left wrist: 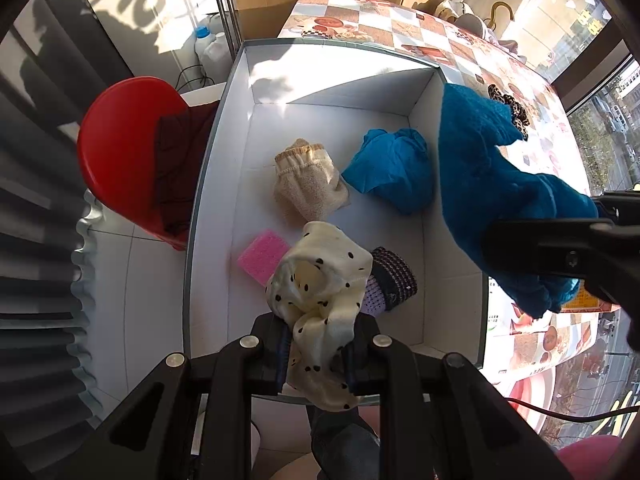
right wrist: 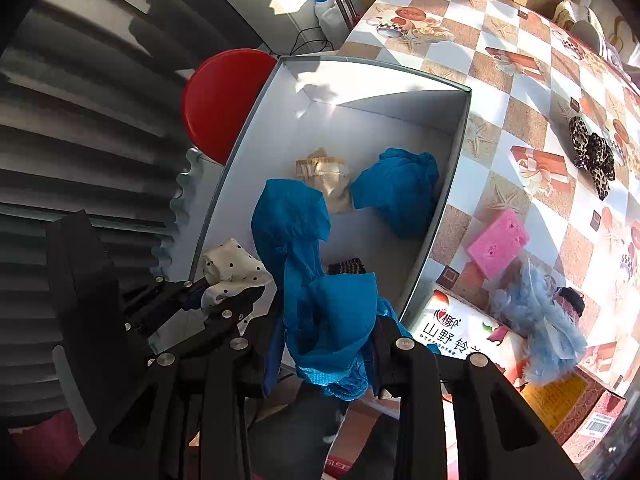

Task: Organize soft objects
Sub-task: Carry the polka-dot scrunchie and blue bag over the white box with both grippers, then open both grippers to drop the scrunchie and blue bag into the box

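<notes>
Looking along my left hand-held gripper (left wrist: 316, 354), I see it clenched on a cream dotted cloth (left wrist: 320, 292), which bunches up between the pads and hangs over the near end of the white box (left wrist: 216, 184). Inside the box lie a beige knit pouch (left wrist: 306, 184), a crumpled blue cloth (left wrist: 390, 168), a pink sponge (left wrist: 262, 256) and a dark knitted piece (left wrist: 392, 278) partly under the dotted cloth. At the right, my right hand-held gripper (left wrist: 600, 216) comes in from the edge grasping a fuzzy blue towel (left wrist: 500, 184) that hangs over the box's right wall. Only this view shows the sponge in the box and a dark red cloth (left wrist: 180, 168) draped on the red stool (left wrist: 120, 148) beside the box.

Looking along my right hand-held gripper (right wrist: 328, 344), I see its pads pressed on the blue towel (right wrist: 316, 280), which rises above the box's (right wrist: 448, 184) near end. The left hand-held gripper (right wrist: 216, 300) shows at the left, the dotted cloth (right wrist: 230, 266) pinched in it. Only this view shows the checked surface (right wrist: 460, 40) to the right of the box, with a second pink sponge (right wrist: 498, 246), a pale blue fluffy thing (right wrist: 536, 320) lying on a printed carton (right wrist: 460, 332), and a leopard-print scrunchie (right wrist: 592, 152) farther back.
</notes>
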Demonstrator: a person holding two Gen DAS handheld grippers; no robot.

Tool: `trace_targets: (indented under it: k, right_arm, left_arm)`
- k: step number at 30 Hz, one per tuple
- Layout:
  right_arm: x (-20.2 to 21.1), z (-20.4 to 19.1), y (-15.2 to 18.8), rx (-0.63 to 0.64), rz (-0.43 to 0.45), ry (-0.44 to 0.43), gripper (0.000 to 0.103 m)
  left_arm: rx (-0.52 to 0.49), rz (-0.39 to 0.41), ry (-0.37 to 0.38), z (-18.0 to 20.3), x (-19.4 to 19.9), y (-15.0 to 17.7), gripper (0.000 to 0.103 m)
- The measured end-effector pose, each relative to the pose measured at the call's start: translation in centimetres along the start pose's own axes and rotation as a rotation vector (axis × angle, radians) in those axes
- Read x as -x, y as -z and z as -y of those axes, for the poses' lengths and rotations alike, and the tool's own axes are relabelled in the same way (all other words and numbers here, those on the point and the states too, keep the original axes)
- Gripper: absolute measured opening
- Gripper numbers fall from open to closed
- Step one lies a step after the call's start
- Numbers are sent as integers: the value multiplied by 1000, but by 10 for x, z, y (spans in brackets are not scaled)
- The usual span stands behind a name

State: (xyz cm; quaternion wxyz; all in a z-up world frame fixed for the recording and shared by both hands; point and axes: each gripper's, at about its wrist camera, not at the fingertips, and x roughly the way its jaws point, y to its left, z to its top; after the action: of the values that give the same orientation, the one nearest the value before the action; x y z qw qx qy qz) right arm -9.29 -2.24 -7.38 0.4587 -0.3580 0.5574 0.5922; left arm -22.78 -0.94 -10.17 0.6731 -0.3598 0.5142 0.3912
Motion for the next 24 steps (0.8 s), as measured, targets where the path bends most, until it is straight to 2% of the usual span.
trace_targets:
  k: [3, 5, 6, 8, 9, 12, 13, 15, 17, 19, 24]
  right_arm:
    - [-1, 0, -2, -3, -2, -3, 35]
    - [-3, -1, -3, -3, -8, -6, 35]
    - [-3, -1, -3, -3, -11, -7, 36]
    - [-4, -1, -3, -7, -13, -7, 64]
    - [-4, -1, -3, -11, -9, -6, 68]
    - [-3, -1, -4, -15, -8, -6, 68]
    - [-3, -1, -4, -17, -9, -4, 68]
    - [-2, 1, -5, -25, -8, 12, 79]
    - [1, 6, -4, -45, -2, 30, 103]
    - [5, 14, -3, -77, 2, 8, 102]
    - [31, 43, -2, -134, 8, 24, 102]
  left_arm:
    - [0, 2, 0, 0, 0, 1, 27]
    - [2, 10, 0, 0, 1, 1, 36]
    - [3, 14, 3, 0, 2, 1, 44]
    - [4, 24, 6, 0, 5, 1, 54]
    - [1, 29, 8, 0, 6, 0, 61]
    - [-7, 34, -1, 2, 7, 0, 79]
    - [-7, 33, 2, 2, 8, 0, 82]
    - [10, 30, 21, 1, 7, -2, 85]
    - [31, 28, 36, -4, 6, -3, 91]
    - [46, 37, 49, -5, 9, -5, 103]
    - [18, 110, 108, 2, 30, -21, 103]
